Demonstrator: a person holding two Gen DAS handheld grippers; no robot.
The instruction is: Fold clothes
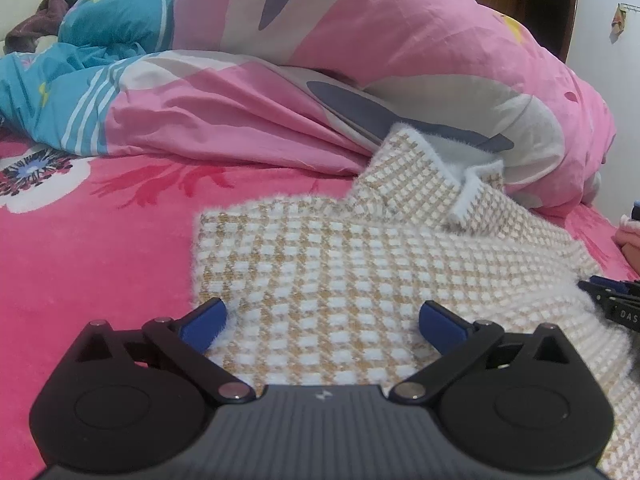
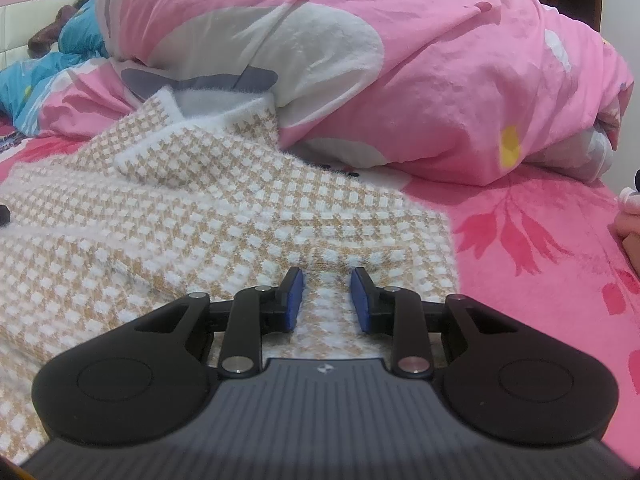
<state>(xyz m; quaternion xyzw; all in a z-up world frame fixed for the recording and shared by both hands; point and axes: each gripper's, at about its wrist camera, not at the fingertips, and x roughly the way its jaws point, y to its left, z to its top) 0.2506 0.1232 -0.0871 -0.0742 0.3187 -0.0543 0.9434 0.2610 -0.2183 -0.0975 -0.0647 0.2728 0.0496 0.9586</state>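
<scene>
A fuzzy tan-and-white checked knit garment (image 1: 328, 256) lies spread on the pink floral bed sheet (image 1: 100, 248), its collar (image 1: 424, 168) pushed up against the quilt. My left gripper (image 1: 322, 308) hovers over the garment's near left part, jaws wide open, with only flat knit beneath them. In the right wrist view my right gripper (image 2: 327, 276) sits on the garment (image 2: 180, 208) near its right edge. Its blue pads (image 2: 296, 300) stand close together on a puckered ridge of knit. That gripper's black tip (image 1: 612, 304) shows at the right edge of the left wrist view.
A bulky pink quilt (image 1: 400, 60) with grey and white shapes is heaped behind the garment. A blue patterned quilt (image 1: 100, 40) lies at the far left. Pink sheet (image 2: 540, 240) stretches right of the garment. A person's hand (image 2: 630, 216) shows at the right edge. A brown door (image 1: 544, 4) stands beyond.
</scene>
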